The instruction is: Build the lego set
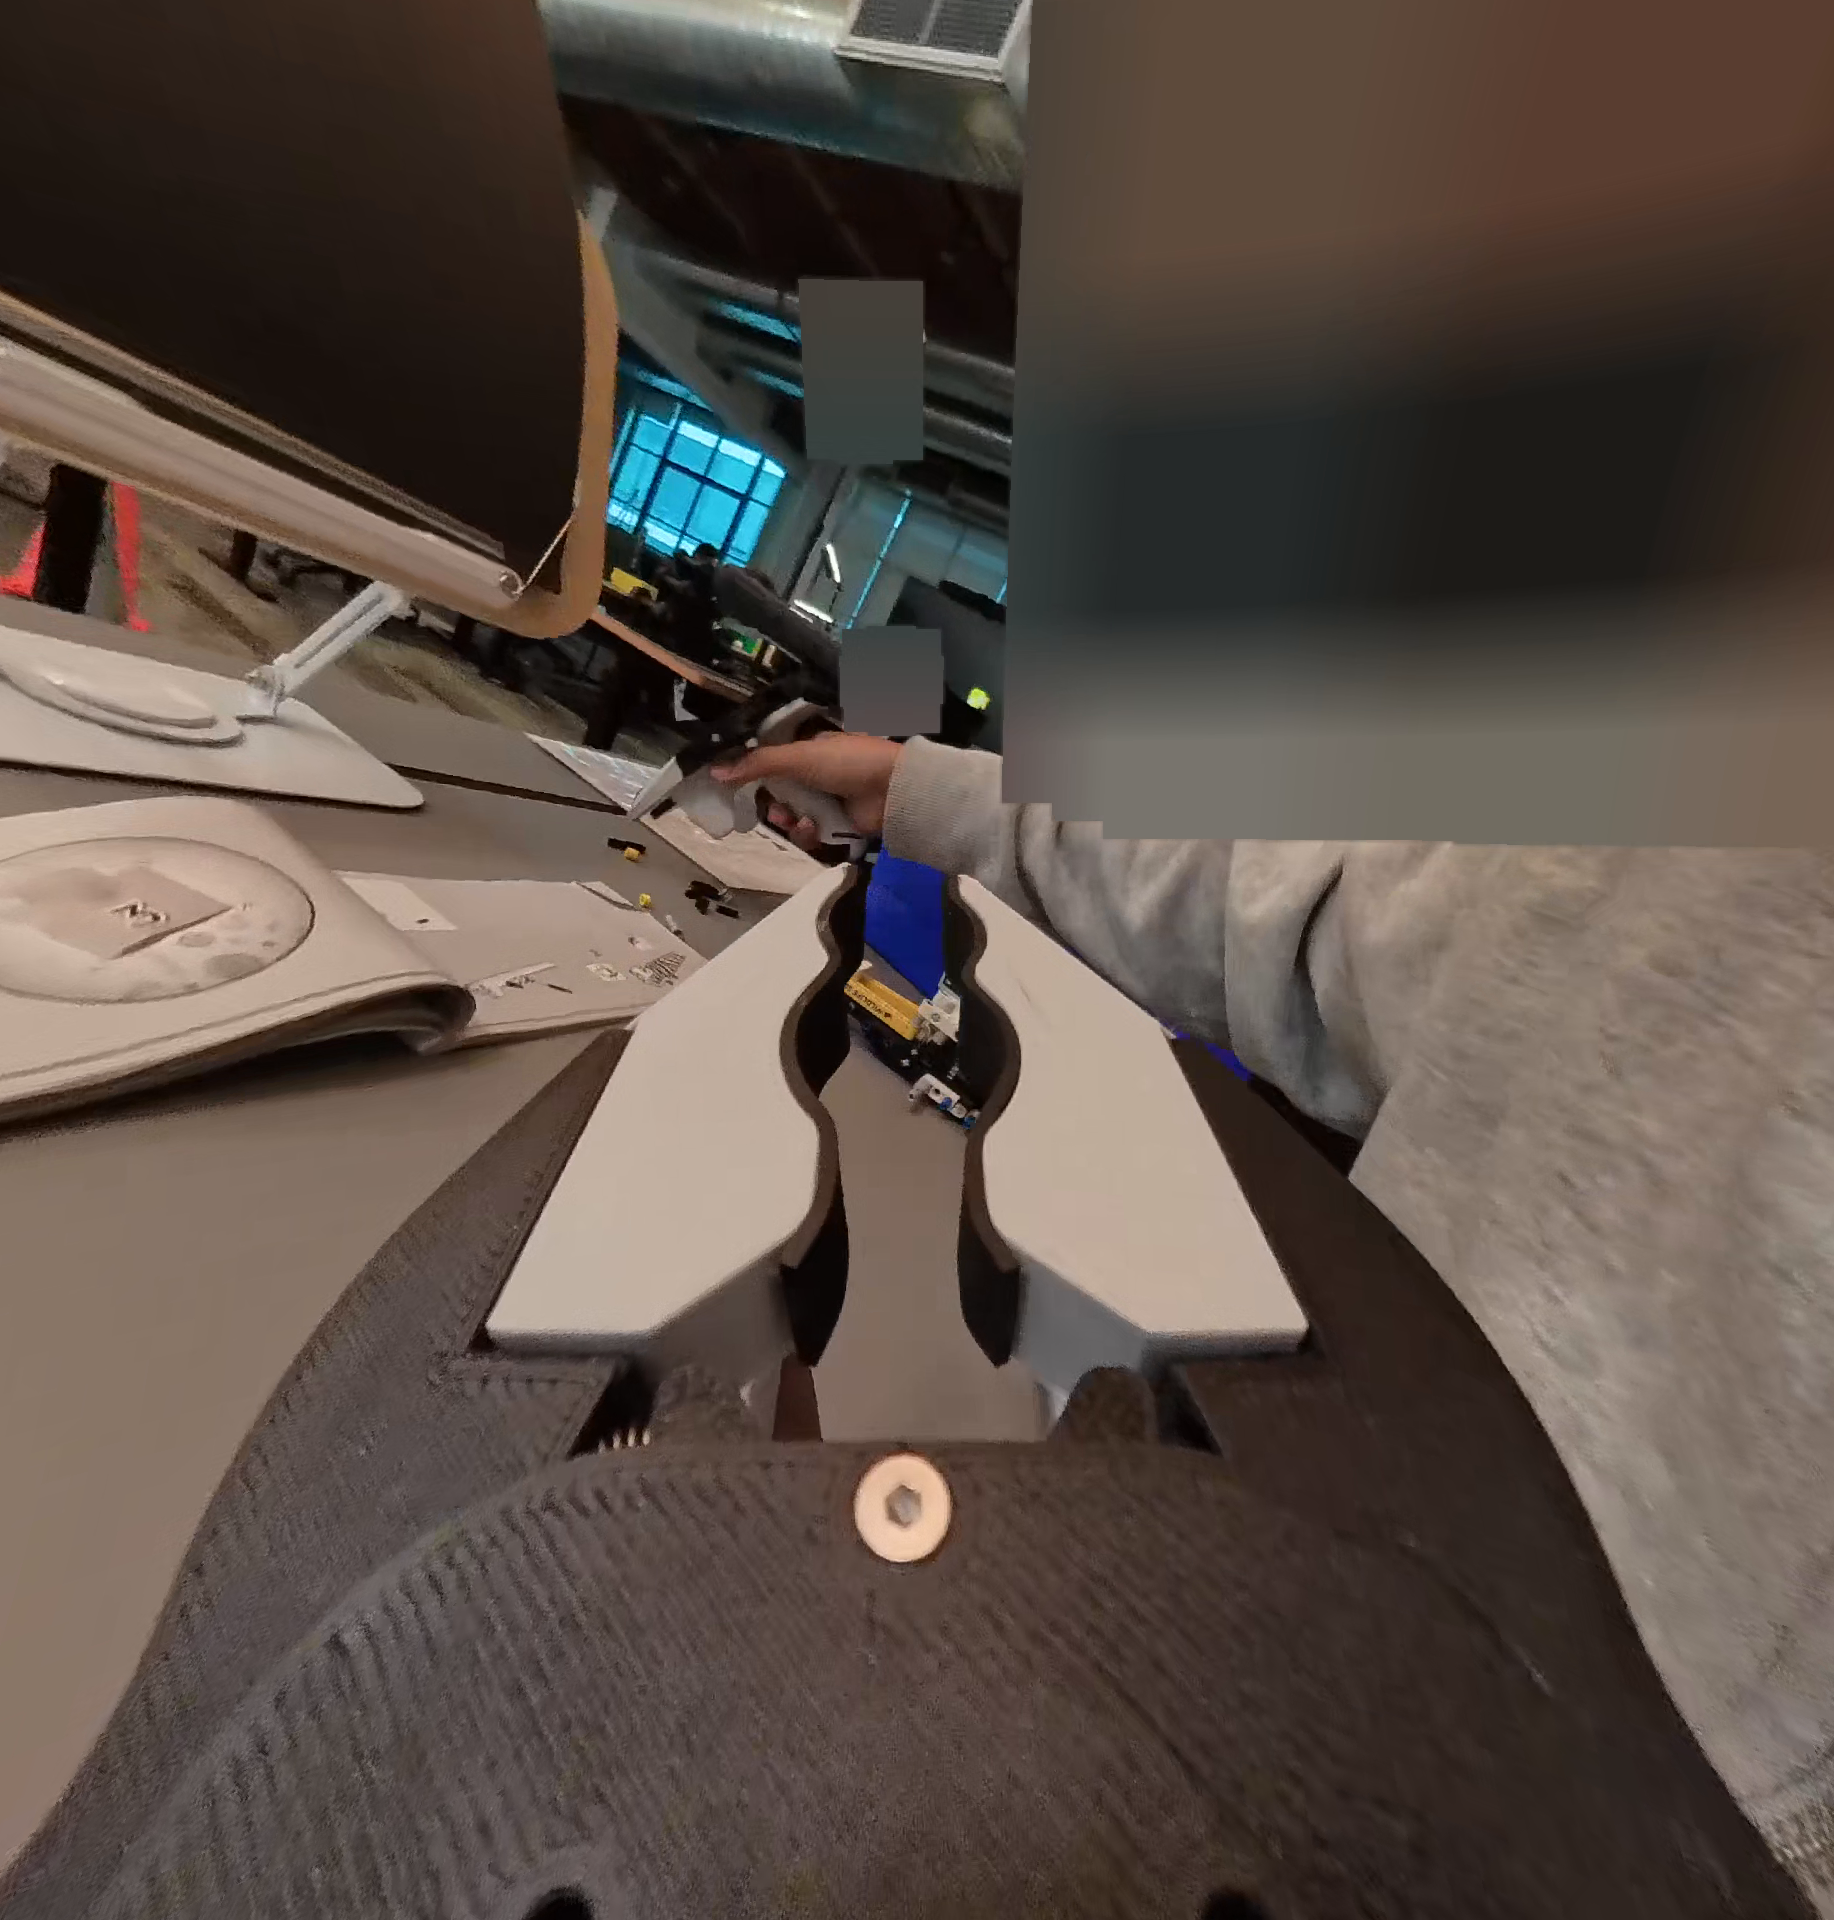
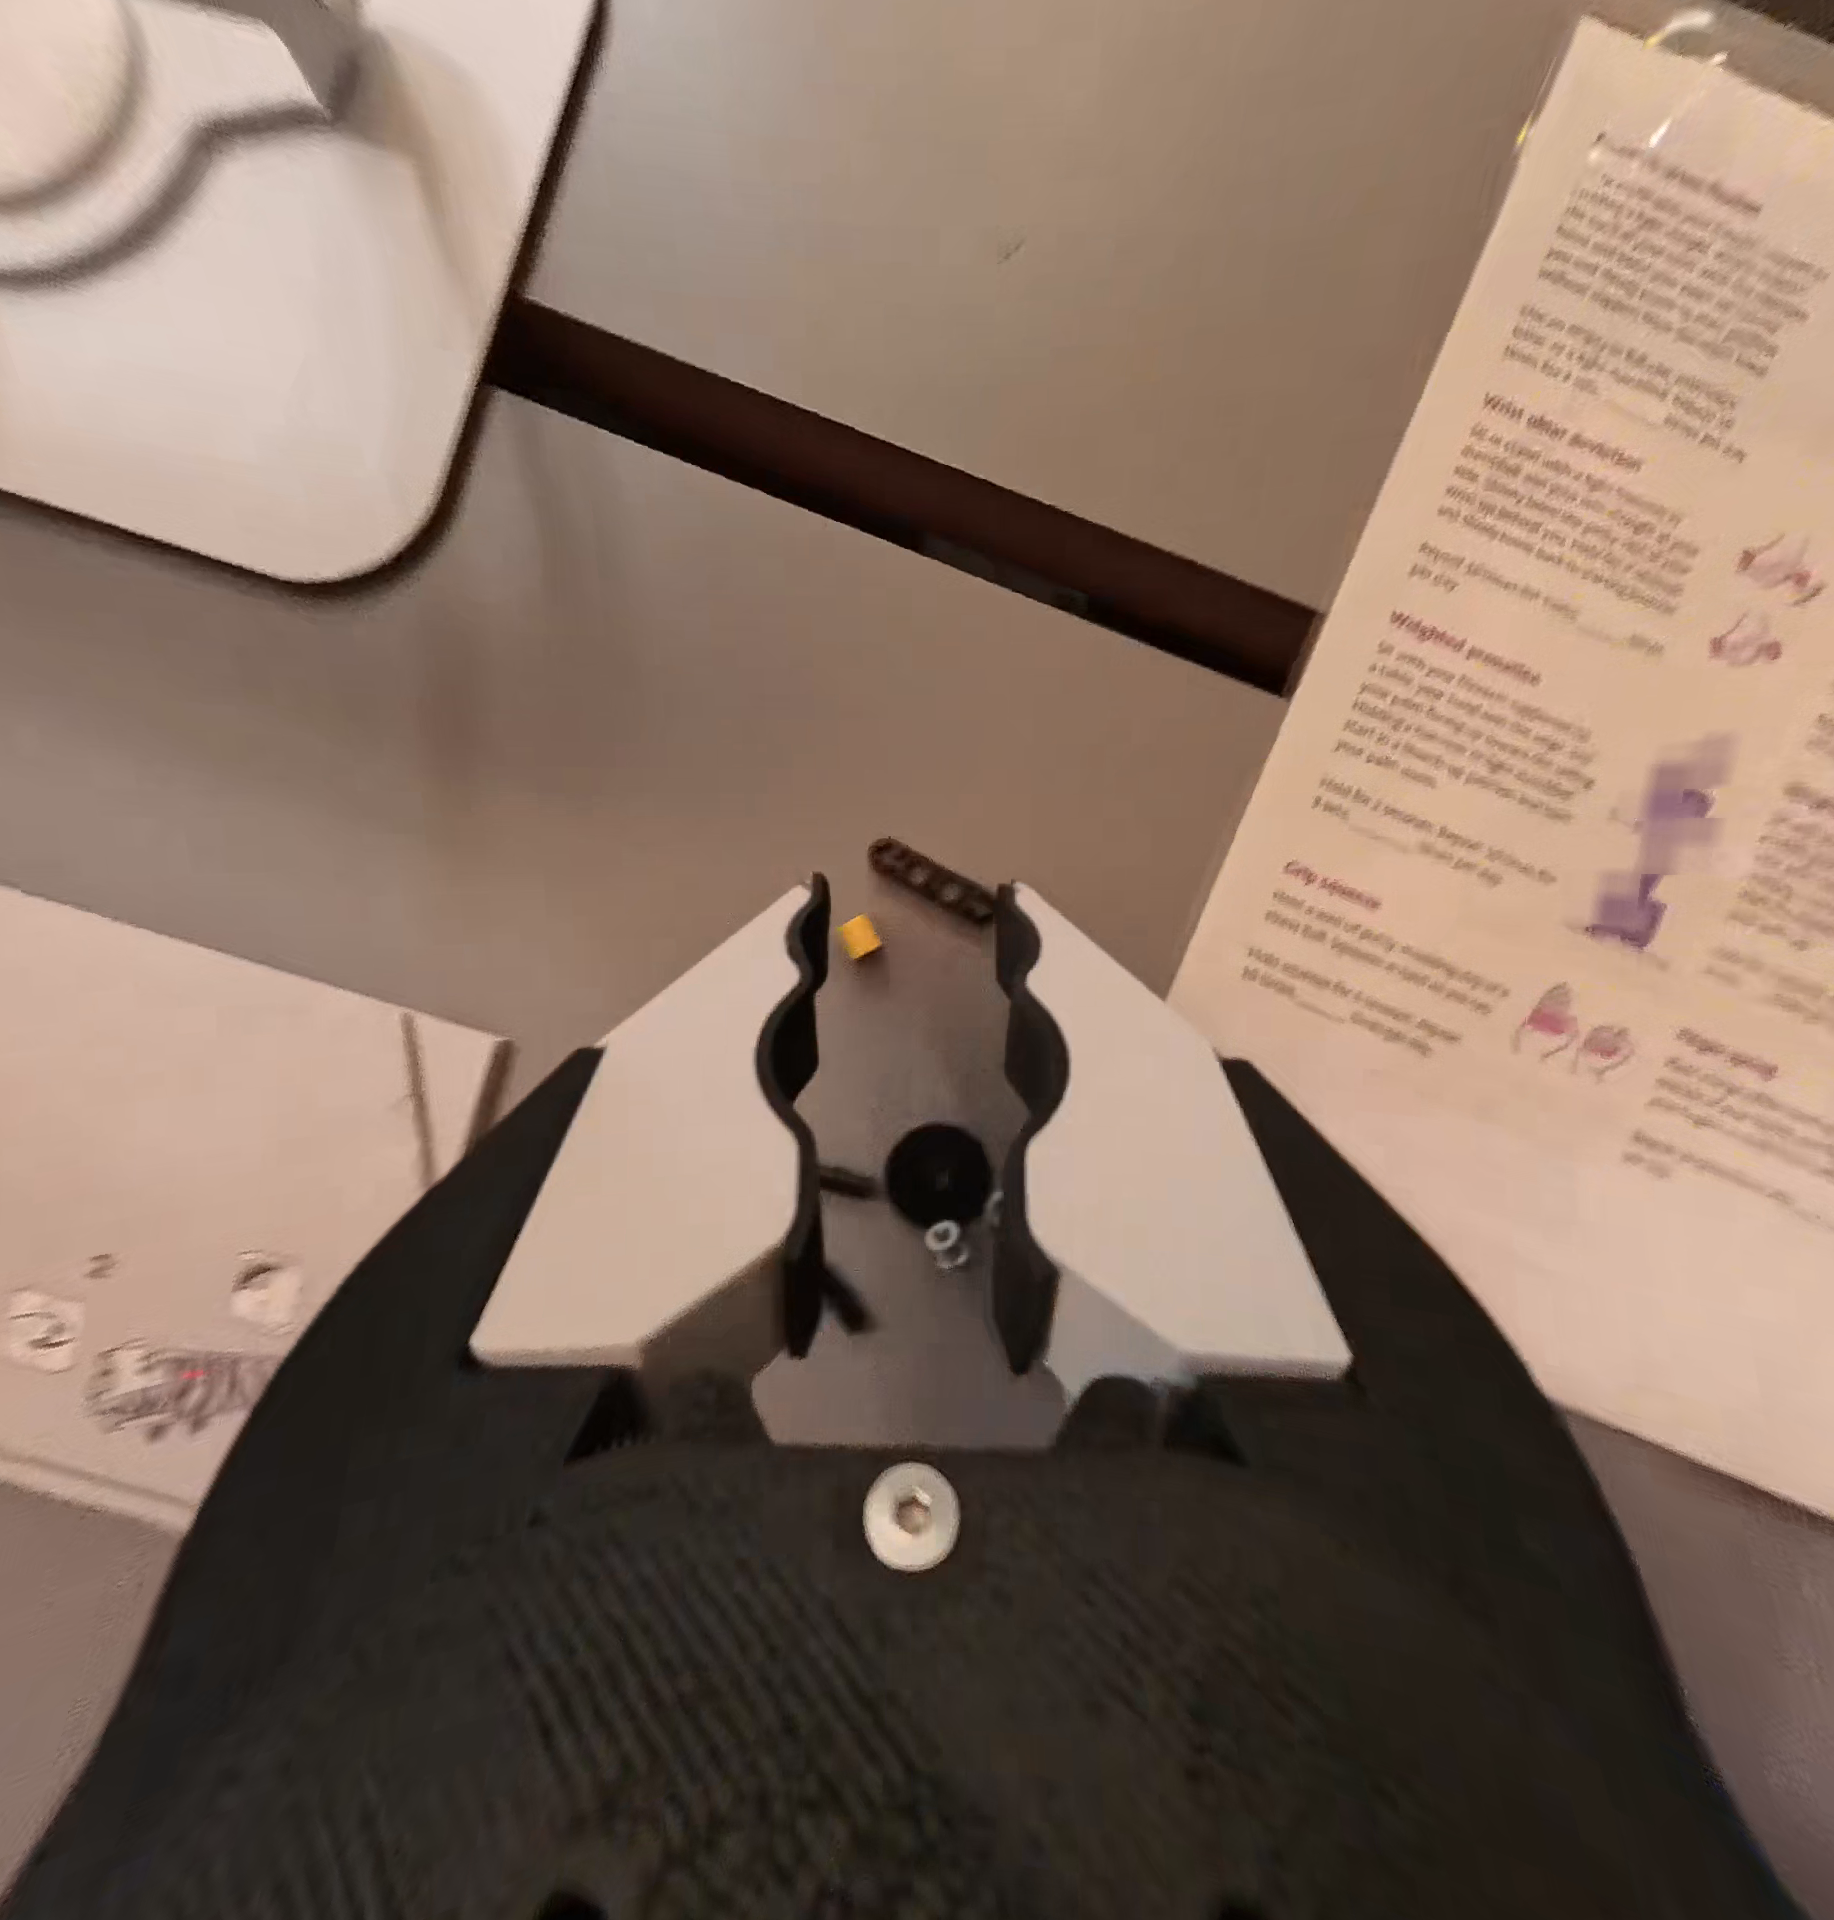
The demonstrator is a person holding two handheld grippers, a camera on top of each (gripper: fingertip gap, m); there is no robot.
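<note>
In the left wrist view my left gripper (image 1: 900,894) has its jaws drawn to a narrow gap around a small lego assembly (image 1: 897,1023) of yellow, white and black parts with blue pins, low over the grey table (image 1: 217,1247). My right gripper (image 1: 674,779) shows farther off in a hand, pointing down at loose parts (image 1: 710,899). In the right wrist view my right gripper (image 2: 913,894) is open and empty above the table. Between its fingers lie a small yellow bush (image 2: 859,938), a black holed beam (image 2: 928,883), a black round piece (image 2: 939,1172) and small grey rings (image 2: 949,1242).
An open instruction booklet (image 1: 165,935) lies on the left, also in the right wrist view (image 2: 165,1143). A white monitor stand base (image 2: 217,312) sits behind it, with the monitor (image 1: 269,260) overhead. A printed sheet (image 2: 1515,727) lies on the right. A grey sleeve (image 1: 1412,1039) crosses the right.
</note>
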